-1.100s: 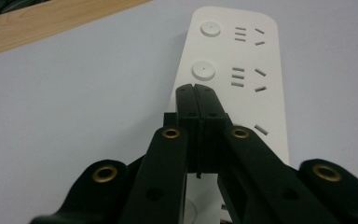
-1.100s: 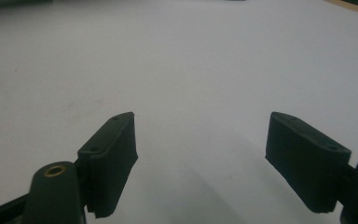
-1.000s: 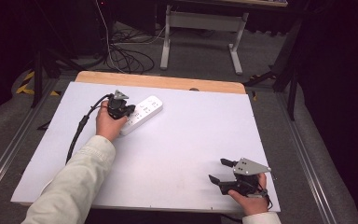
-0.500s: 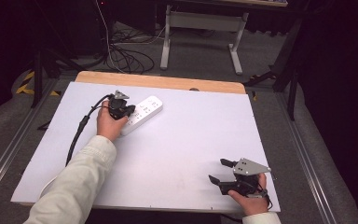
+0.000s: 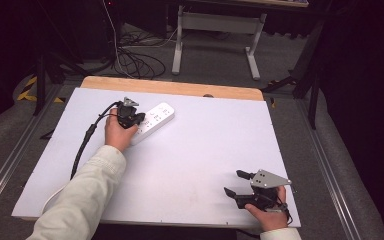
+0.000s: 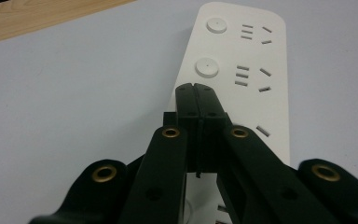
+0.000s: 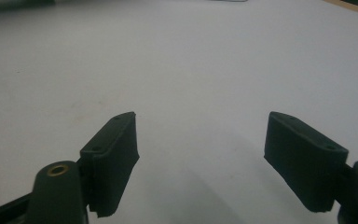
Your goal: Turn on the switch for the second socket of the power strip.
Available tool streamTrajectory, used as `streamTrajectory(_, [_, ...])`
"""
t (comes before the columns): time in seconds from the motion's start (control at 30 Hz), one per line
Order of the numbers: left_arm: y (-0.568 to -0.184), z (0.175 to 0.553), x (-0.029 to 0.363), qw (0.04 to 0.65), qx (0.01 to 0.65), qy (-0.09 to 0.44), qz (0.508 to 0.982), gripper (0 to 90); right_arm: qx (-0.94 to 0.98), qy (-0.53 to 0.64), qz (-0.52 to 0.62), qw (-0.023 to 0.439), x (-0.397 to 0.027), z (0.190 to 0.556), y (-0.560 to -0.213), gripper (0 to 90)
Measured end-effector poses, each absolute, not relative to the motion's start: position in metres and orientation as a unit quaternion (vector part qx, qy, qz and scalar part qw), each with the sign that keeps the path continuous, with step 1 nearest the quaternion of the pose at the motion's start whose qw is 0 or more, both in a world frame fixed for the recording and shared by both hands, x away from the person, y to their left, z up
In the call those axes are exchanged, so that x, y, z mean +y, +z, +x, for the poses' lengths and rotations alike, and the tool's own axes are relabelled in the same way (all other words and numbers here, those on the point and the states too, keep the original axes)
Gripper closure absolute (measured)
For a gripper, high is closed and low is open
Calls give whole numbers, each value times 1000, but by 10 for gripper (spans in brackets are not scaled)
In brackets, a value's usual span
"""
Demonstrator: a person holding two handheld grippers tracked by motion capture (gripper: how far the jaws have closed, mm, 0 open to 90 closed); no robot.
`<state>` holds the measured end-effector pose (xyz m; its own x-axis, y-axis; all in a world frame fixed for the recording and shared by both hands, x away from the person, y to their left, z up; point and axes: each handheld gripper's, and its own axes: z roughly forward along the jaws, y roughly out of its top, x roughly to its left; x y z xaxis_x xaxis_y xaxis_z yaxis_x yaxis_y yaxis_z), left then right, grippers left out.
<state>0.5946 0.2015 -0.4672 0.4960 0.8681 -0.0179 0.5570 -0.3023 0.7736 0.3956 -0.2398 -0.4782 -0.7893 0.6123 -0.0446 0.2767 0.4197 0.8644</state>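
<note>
A white power strip (image 5: 156, 117) lies on the far left part of the white table (image 5: 195, 150), with round buttons and socket slots on its top (image 6: 247, 56). My left gripper (image 5: 138, 121) hangs over the strip's near end. Its jaws are pressed together with nothing between them, and the tips (image 6: 196, 89) sit just above or on the strip's surface; I cannot tell which. My right gripper (image 5: 232, 182) rests near the table's front right edge, far from the strip. It stands open (image 7: 200, 158) over bare table, nothing between its pads.
A black cable (image 5: 82, 145) trails from the left gripper along the table's left side. A wooden strip (image 5: 180, 89) borders the far edge. Beyond it on the floor are loose cables (image 5: 135, 57) and a desk frame (image 5: 215, 30).
</note>
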Motion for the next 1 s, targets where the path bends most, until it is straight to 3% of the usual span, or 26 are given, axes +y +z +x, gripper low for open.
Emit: streamTrajectory(1.0, [-468,594,199,368,464,207,779,900,823,466,271,179,-241,395,-478,269])
